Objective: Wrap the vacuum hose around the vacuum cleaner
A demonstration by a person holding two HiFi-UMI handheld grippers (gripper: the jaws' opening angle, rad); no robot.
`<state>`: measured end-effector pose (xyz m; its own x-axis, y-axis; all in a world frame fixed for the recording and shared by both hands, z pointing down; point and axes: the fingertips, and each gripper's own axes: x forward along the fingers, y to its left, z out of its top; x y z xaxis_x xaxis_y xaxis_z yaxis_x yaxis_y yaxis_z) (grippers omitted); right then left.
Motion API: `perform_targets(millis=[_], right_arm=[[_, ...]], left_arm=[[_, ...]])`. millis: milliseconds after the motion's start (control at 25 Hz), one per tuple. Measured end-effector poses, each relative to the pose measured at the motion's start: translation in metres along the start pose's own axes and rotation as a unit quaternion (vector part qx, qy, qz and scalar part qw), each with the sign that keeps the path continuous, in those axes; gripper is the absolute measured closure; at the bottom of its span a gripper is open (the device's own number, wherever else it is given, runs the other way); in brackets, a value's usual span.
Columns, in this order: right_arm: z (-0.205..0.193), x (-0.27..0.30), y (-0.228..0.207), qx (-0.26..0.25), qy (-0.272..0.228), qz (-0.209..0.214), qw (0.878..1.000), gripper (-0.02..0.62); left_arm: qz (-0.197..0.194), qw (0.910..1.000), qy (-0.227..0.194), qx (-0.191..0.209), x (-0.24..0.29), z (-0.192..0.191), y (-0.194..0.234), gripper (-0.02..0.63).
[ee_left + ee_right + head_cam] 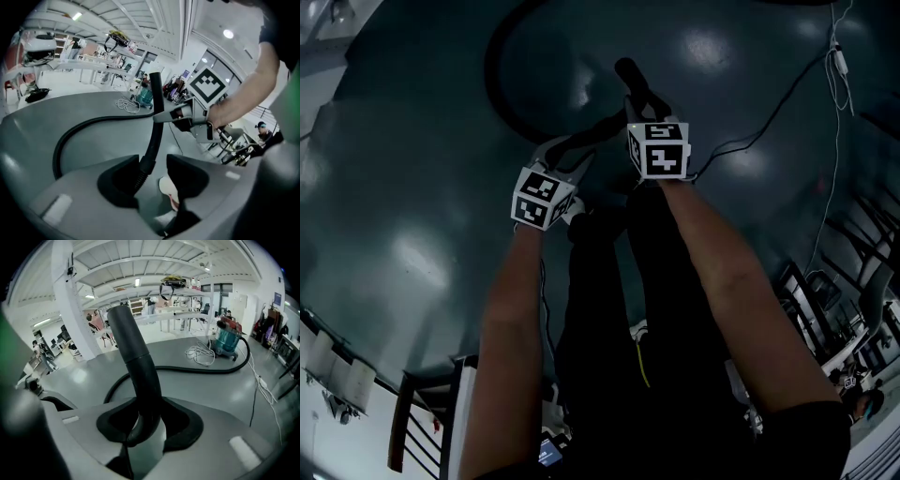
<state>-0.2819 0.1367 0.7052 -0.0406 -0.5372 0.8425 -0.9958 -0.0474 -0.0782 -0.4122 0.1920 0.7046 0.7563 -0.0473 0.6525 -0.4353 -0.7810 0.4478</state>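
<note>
In the head view both grippers are held over the dark floor. My left gripper [570, 150] is shut on the black ribbed vacuum hose [499, 66], which loops away across the floor. Its own view shows the hose [149, 150] rising out of the left gripper [152, 171]. My right gripper [640, 105] is shut on the hose's rigid curved end piece [630, 75], and that thick black tube [138, 376] stands up between the jaws of the right gripper [147, 420]. The teal vacuum cleaner [227, 341] stands far off on the floor, small in the left gripper view [145, 96].
A coil of white cable [199, 352] lies beside the vacuum cleaner. A thin black cable [769, 122] and a white cable [836, 66] cross the floor at the right. Metal racks [853, 309] and tables edge the floor. People stand in the distance.
</note>
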Motion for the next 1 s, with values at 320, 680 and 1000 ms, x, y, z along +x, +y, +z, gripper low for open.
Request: perform_targets(millis=[320,680,1000], right_arm=[[0.071,-0.058,0.011,-0.072,-0.050,0.037,0.995,0.445],[0.126,-0.114,0.013,-0.106,-0.088,0.055,0.989,0.445],[0.159,-0.156,0.015,-0.118,-0.107,0.073,0.985,0.445]], left_arm=[[0.030,0.9967,-0.076,-0.006,-0.041,0.081,-0.014,0.419],[0.025,0.9815,-0.189,0.018,-0.093,0.212,-0.046,0.437],[0.021,0.9716,-0.231,0.048,-0.117,0.288,-0.084,0.419]])
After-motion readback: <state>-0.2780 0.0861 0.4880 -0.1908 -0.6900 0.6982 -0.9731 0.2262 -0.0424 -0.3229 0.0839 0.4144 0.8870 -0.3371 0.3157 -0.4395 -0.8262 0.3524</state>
